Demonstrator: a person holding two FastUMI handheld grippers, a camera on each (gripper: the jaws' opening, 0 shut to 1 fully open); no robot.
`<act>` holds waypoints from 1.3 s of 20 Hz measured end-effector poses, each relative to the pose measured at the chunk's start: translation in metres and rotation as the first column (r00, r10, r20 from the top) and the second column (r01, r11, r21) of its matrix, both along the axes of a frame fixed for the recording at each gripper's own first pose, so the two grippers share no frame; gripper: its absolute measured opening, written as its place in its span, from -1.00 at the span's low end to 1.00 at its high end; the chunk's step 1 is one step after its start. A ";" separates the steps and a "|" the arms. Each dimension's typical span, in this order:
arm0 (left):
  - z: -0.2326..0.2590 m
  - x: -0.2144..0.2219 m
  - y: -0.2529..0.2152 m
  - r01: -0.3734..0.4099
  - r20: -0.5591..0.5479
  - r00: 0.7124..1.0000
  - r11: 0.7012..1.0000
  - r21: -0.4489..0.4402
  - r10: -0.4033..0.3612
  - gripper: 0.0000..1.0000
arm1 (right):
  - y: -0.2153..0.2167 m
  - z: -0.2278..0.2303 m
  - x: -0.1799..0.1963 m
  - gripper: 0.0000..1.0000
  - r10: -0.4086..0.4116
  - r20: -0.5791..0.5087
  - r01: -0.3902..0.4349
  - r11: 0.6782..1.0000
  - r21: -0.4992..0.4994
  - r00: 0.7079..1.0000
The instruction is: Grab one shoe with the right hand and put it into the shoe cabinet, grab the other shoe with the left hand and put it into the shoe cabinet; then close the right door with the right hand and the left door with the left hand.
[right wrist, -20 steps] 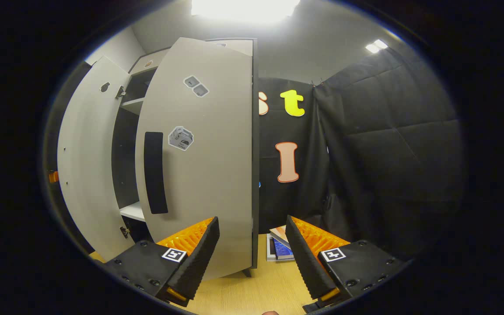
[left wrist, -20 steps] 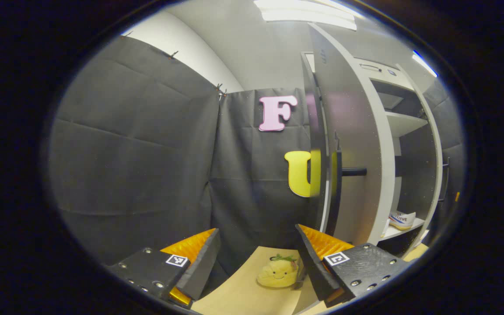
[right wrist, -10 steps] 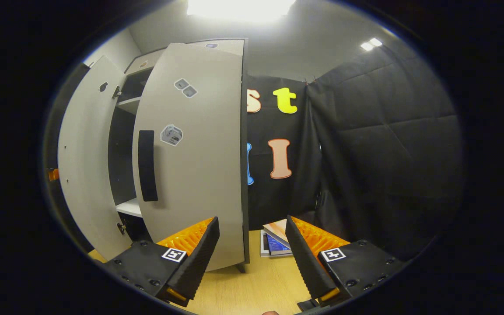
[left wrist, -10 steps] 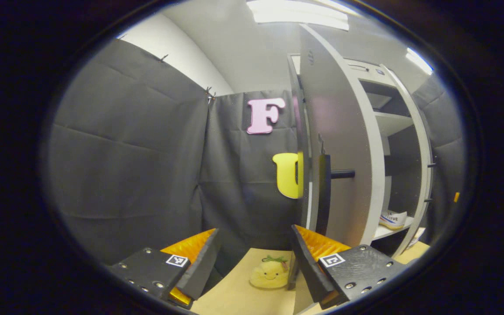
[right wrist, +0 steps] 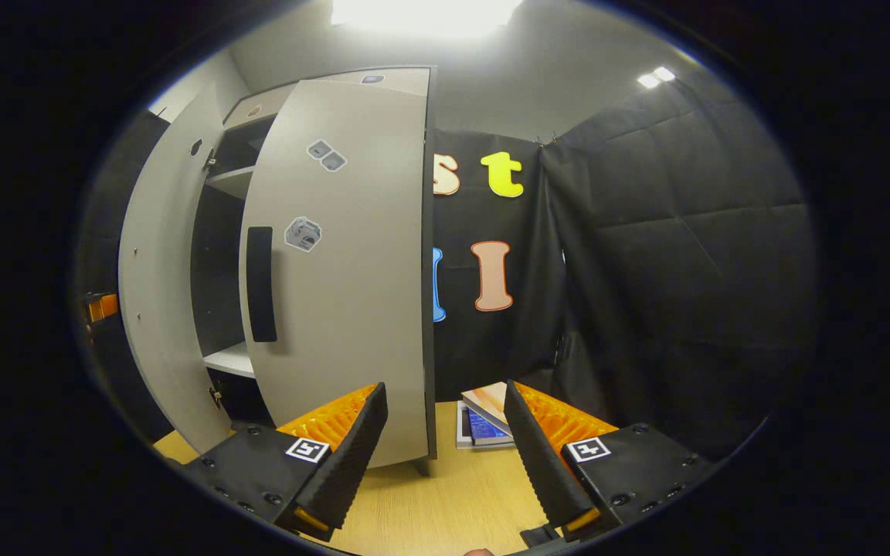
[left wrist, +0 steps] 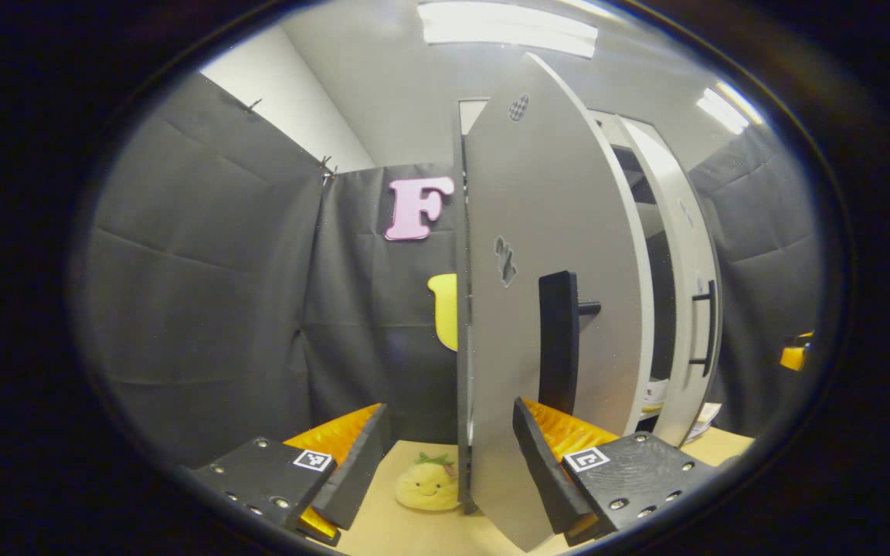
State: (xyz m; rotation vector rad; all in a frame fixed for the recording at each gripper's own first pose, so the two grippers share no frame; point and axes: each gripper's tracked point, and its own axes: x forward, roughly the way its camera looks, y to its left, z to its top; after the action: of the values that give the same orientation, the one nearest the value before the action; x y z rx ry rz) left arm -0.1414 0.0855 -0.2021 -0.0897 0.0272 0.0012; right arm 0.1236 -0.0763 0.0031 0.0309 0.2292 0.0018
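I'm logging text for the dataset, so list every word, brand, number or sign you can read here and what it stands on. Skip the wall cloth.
No text reads clearly.
Stickers on the right door: small pictures, no legible words.
Sticker on the left door: too blurred.
Books: cover print too small.
Square markers on the left hand-held gripper and right hand-held gripper: coded patterns, no words.
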 end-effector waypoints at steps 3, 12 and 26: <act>0.005 0.011 -0.026 0.037 0.012 0.999 0.999 -0.008 -0.036 0.92 | -0.006 0.000 0.000 0.92 -0.004 -0.001 0.004 1.000 -0.010 1.000; 0.013 0.048 -0.098 0.123 0.029 0.992 0.992 -0.043 -0.121 0.92 | -0.007 -0.010 0.000 0.91 -0.002 -0.027 0.002 1.000 0.001 1.000; 0.013 -0.045 -0.040 0.070 0.014 0.997 0.998 0.006 -0.070 0.92 | 0.043 0.033 -0.020 0.91 0.097 0.058 -0.099 0.995 0.032 0.994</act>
State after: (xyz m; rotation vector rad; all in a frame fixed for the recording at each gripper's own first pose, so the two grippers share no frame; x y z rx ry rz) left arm -0.1867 0.0450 -0.1887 -0.0832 0.0166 -0.0693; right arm 0.1039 -0.0332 0.0364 0.0544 0.1741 0.1046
